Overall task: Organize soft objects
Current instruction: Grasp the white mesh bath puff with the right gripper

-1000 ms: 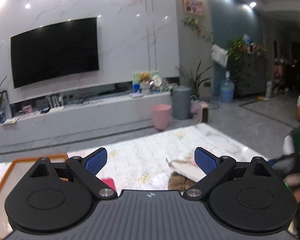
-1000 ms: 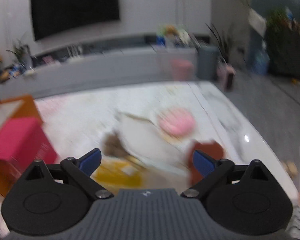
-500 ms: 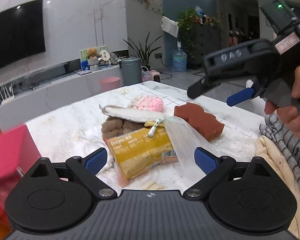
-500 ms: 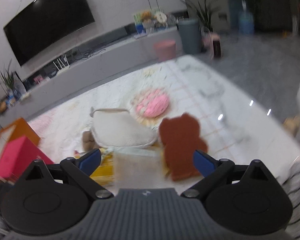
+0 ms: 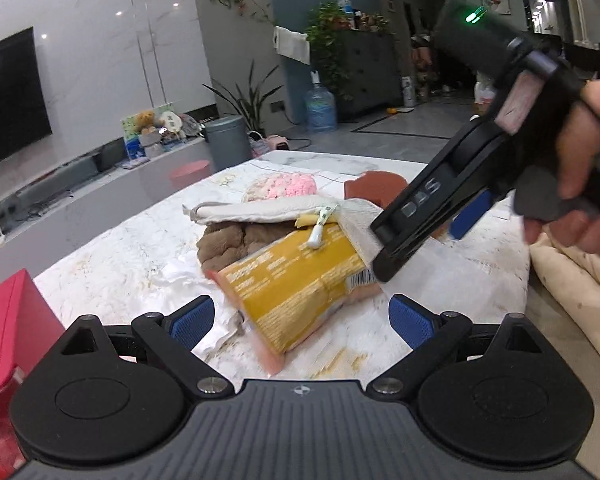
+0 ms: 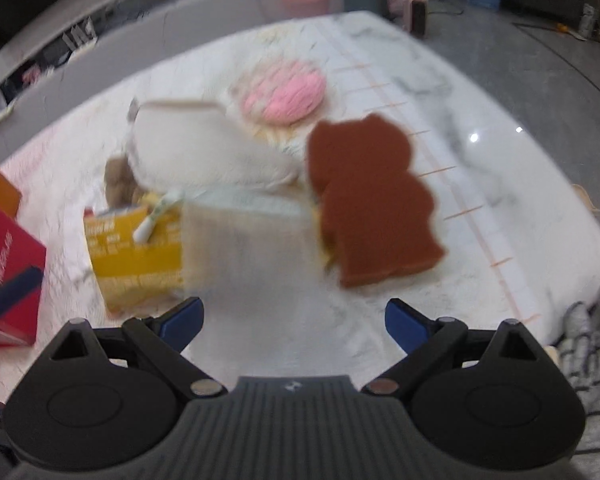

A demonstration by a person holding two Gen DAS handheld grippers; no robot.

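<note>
Right claw (image 6: 292, 316): fingers apart, nothing between them, now low over the near edge of the pile. (Half a second ago it stood higher and further back, with the whole heap below it.) From the left wrist view, its black body hangs just above the right end of the yellow packet (image 5: 300, 280), tips pointing down at it.

Left claw (image 5: 300, 320): fingers apart, empty, near the packet's lower corner. A second ago it faced the far wall and television; it has since swung round and dropped to the surface (image 5: 120, 248).

The heap: yellow packet in front, with a clear plastic wrapper (image 6: 244, 248) lying over its right part; a cream cloth (image 6: 196, 148) behind; a brown furry thing (image 5: 228, 244) under the cloth; a pink knitted pad (image 6: 284, 94) further back; a brown bear-shaped sponge (image 6: 372, 196) to the right, touching the packet's end. A red box (image 5: 8, 328) stands at the left edge.

Judgement: both claws have closed in; sorting has not begun. First pick looks imminent, likely the packet or wrapper.
</note>
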